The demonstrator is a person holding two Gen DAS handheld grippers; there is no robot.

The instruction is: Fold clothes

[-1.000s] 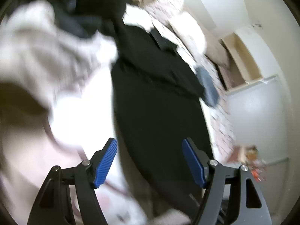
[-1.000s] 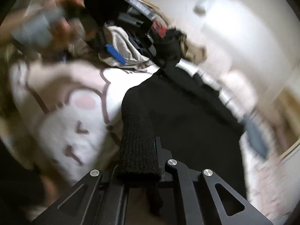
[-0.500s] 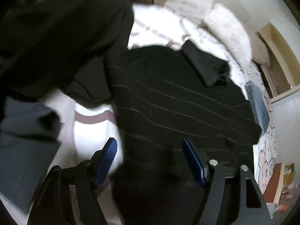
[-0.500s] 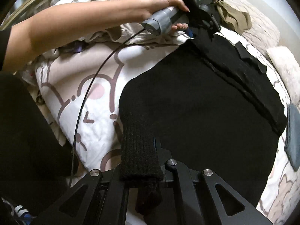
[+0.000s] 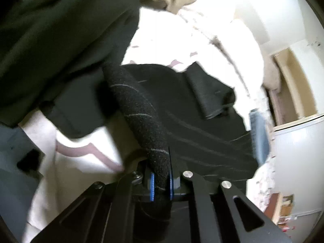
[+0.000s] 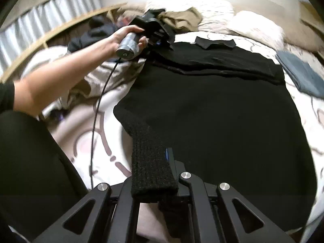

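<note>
A black knit sweater point(image 6: 222, 111) lies spread on the bed; in the left wrist view the sweater point(image 5: 192, 125) shows thin pale stripes. My right gripper point(image 6: 162, 162) is shut on a ribbed corner of it, lifted off the sheet at the near left. My left gripper point(image 5: 161, 182) has its jaws closing down on a rolled far edge of the sweater, with the blue pads point(image 5: 151, 186) pressing the knit. In the right wrist view that left gripper point(image 6: 156, 30) sits at the sweater's far left corner, held by a hand point(image 6: 125, 38).
The bed sheet point(image 6: 85, 141) is white with a pink cartoon print. A dark green garment point(image 5: 60, 40), a tan garment point(image 6: 180, 18) and dark clothes pile at the far left. A folded blue cloth point(image 6: 299, 75) and pillows point(image 6: 257, 28) lie at the right. A cable point(image 6: 97, 111) hangs from the left gripper.
My left gripper swept to the sweater's far corner, then its jaws went from wide open to closed on the rolled edge. The right gripper kept its hold and rolled a little.
</note>
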